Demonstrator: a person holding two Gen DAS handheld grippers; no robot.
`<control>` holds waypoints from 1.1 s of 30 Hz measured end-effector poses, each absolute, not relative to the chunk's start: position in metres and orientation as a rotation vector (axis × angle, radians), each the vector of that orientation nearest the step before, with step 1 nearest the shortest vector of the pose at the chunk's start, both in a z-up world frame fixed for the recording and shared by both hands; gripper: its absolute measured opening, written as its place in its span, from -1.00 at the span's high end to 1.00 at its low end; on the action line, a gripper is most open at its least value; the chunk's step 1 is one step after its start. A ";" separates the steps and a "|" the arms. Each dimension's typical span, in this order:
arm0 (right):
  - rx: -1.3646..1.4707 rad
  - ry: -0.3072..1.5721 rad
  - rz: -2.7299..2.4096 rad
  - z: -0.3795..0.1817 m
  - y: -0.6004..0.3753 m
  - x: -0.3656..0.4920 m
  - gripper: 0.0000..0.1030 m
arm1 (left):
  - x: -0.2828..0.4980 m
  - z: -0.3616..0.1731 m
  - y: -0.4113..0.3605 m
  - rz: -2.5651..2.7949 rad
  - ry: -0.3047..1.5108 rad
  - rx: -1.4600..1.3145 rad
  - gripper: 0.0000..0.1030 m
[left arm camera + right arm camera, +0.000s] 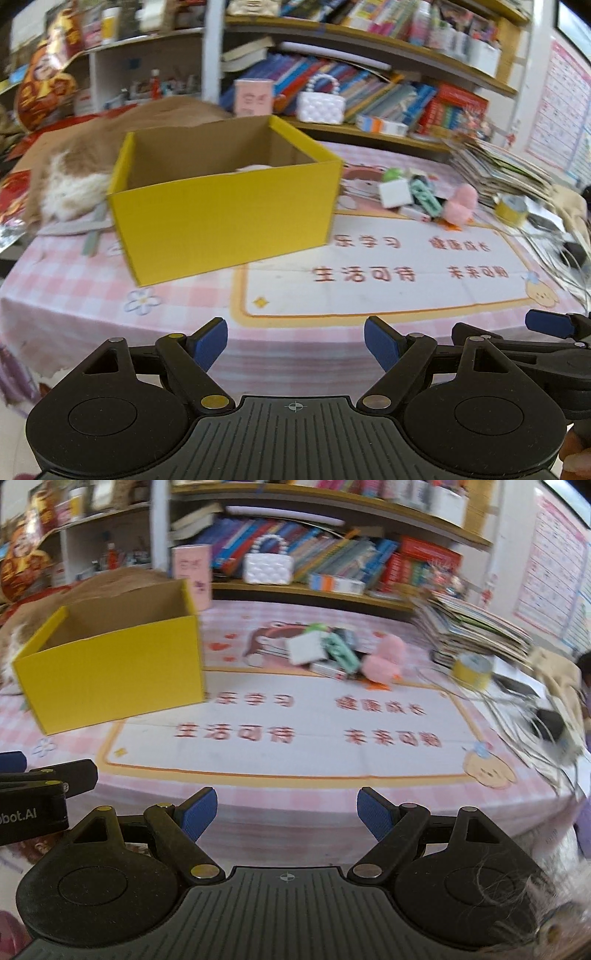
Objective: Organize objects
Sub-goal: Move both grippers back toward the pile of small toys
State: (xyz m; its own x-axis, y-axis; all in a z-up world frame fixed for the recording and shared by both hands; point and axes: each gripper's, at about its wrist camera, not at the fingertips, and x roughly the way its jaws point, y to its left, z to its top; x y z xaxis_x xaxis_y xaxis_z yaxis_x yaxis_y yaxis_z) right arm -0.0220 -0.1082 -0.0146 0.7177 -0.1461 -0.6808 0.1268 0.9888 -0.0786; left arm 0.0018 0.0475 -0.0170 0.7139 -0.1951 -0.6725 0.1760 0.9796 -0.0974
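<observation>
Your open-topped yellow cardboard box point(225, 206) stands on the pink checked desk point(74, 295) at ten o'clock. The heap of small toys point(424, 199), pink plush point(384, 657) included, lies near it at two o'clock. Left tongs point(295, 343) and right tongs point(286, 814) gape wide, holding nothing.
</observation>
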 end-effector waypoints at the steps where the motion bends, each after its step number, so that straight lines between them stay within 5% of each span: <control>1: -0.021 0.759 -0.165 -0.015 -0.113 -0.021 -0.59 | 0.005 -0.017 0.043 -0.216 0.751 -0.022 -0.63; 33: 0.004 0.810 -0.108 -0.024 -0.238 0.103 -0.55 | 0.118 -0.027 -0.079 -0.206 0.798 0.007 -0.63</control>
